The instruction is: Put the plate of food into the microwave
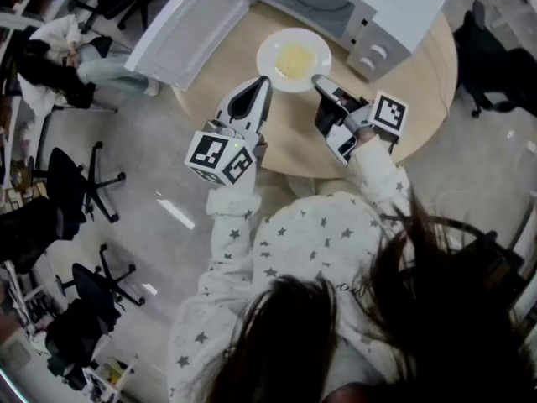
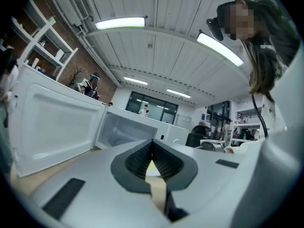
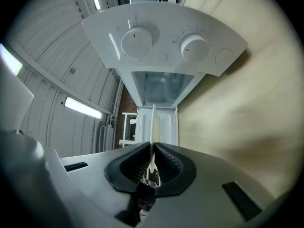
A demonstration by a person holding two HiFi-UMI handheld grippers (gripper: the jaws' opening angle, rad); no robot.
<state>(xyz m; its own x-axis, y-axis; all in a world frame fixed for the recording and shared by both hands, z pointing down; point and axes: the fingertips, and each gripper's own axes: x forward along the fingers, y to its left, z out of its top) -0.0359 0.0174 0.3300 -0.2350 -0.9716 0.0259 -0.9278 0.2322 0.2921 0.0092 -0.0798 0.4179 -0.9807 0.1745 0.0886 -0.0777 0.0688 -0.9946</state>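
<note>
A white plate (image 1: 294, 57) of yellow food rests on the round wooden table (image 1: 424, 91), right in front of the white microwave (image 1: 361, 7). Its door (image 1: 189, 28) hangs wide open to the left. My right gripper (image 1: 320, 81) is shut on the plate's near right rim. In the right gripper view the plate (image 3: 153, 120) stands edge-on between the pads of the right gripper (image 3: 152, 151), with the microwave's two knobs (image 3: 161, 42) beyond. My left gripper (image 1: 263, 83) is shut and empty, its tip just off the plate's near left edge. Seen from the left gripper (image 2: 152, 145), the open cavity (image 2: 124, 131) lies ahead.
The open door (image 2: 52, 122) juts out past the table's left edge. Black office chairs (image 1: 75, 183) stand on the floor to the left, and a seated person (image 1: 59, 57) is at the far left. Another chair (image 1: 495, 65) is at the right.
</note>
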